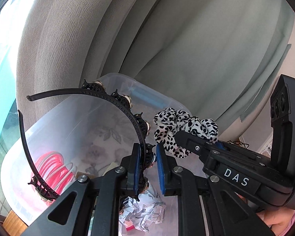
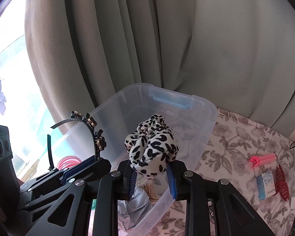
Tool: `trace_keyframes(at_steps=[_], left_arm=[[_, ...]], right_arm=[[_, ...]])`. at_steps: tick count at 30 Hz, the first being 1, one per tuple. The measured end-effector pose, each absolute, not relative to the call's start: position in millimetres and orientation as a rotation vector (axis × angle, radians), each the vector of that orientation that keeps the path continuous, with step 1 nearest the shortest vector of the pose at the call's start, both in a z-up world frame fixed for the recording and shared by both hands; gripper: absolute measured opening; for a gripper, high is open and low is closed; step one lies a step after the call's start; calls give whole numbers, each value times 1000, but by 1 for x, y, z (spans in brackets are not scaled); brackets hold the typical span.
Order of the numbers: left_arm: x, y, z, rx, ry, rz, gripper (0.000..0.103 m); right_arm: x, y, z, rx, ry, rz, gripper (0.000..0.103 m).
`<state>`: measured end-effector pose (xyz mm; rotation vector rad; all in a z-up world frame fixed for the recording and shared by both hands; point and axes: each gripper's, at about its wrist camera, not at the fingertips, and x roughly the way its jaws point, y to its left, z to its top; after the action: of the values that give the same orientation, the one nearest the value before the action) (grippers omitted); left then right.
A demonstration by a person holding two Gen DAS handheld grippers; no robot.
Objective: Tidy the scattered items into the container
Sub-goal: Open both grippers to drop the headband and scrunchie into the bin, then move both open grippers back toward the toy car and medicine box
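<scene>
Above the open mouth of the clear plastic container (image 2: 204,118), both tools hang loaded, side by side. The left tool (image 1: 146,169) is closed on a black studded headband (image 1: 112,102), its blue pads pinching the band near one end; the arc rises from the pads and curls far and left, so that its plane stands roughly upright over the left half of the container and its free tip reaches past the far-left rim. The right tool (image 2: 152,177) is closed on a leopard-print scrunchie (image 2: 152,139), which bunches up between and above its pads, over the middle of the container. Each held item thus lies directly above the container's floor, where pink coiled rings (image 1: 51,169) and crumpled paper (image 1: 145,210) already rest. The relation governing release is vertical: the scrunchie is compact and well inside the rim, whereas the headband's long arc overhangs the left wall and would probably need shifting right or tilting. On the floral-clothed counter (image 2: 236,143), right of the container, a pink clip (image 2: 262,160), a dark red claw clip (image 2: 282,182) and a small box (image 2: 266,185) lie outside it.
</scene>
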<state>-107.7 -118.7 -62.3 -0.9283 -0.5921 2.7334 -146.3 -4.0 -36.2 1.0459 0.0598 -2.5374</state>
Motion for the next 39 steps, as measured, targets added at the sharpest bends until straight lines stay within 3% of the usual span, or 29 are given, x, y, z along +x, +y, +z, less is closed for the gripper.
trace_keyframes(at_steps=[9,12,16,20,31,39], left_arm=[[-111,-117,-61,-942,-579,2752,16],[-111,-116,-60,-946,-572,2758,21],[-110,-119,-60,-947,-592,2759,39],[-98,-139,-57,-939,-584,2769,40],[-98,-134,-50,-919,-554,2785,59],[-81,-146,-47,-939,-532,2790,65]], right_arm=[[-149,-2,-40,1033,75,-2563,50],[-151,-1,-42,1035,62,-2577,57],[-148,6,-39,1039,46,-2589,59],[-146,5,-37,1039,49,-2600,59],[-132,15,-28,1047,31,-2624,60],[-122,19,-24,1053,19,-2628,61]])
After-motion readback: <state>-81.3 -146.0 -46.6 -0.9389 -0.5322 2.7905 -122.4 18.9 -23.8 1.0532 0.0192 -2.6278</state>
